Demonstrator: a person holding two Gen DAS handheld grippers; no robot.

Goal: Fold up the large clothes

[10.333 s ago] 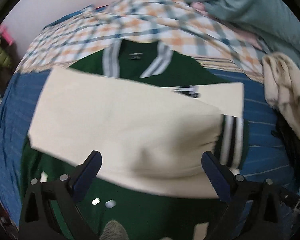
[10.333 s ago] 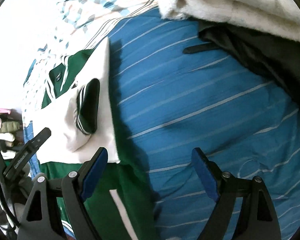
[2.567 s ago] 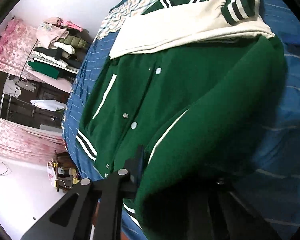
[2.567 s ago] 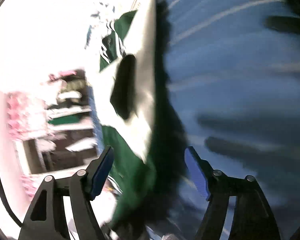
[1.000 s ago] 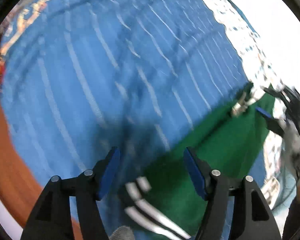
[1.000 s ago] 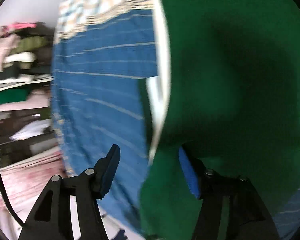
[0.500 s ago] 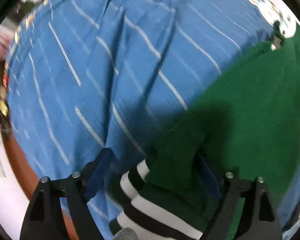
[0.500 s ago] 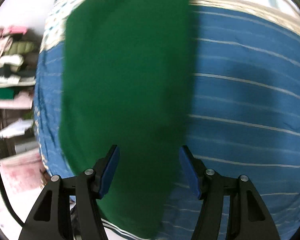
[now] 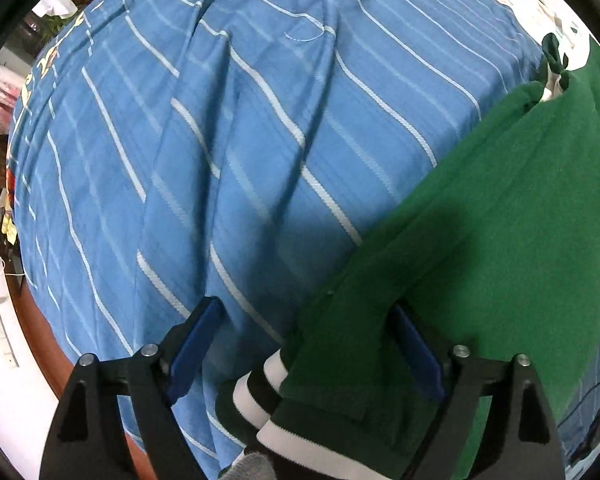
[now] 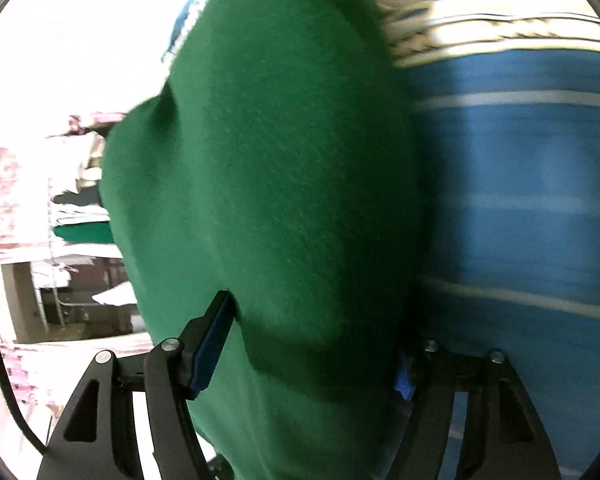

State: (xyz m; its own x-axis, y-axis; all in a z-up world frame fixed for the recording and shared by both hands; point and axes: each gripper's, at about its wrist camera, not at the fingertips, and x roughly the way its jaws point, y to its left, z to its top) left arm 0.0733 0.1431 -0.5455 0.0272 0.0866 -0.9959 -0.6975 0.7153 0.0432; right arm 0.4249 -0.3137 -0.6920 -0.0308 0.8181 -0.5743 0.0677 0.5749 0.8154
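The green jacket (image 9: pixel 500 220) lies folded on the blue striped bedsheet (image 9: pixel 220 140), back side up. Its black-and-white ribbed hem (image 9: pixel 256 392) shows at the near corner. My left gripper (image 9: pixel 304 348) points straight down over that corner, jaws wide; the left pad is over the sheet and the right pad over green cloth, neither pressing. In the right wrist view the jacket (image 10: pixel 280 160) bulges up close between the fingers of my right gripper (image 10: pixel 308 360). Its left pad sits at the cloth's edge and the right pad is mostly hidden behind the fabric.
The bed's wooden edge (image 9: pixel 40 320) and the floor lie at the left. A shelf of folded clothes (image 10: pixel 80 208) stands beyond the bed. A pale striped cloth (image 10: pixel 500 20) lies past the jacket. A grey gloved fingertip (image 9: pixel 252 468) shows at the bottom edge.
My left gripper's jaws widened and it sank closer to the jacket's hem corner. My right gripper swung down from above the bed until the jacket fills its view.
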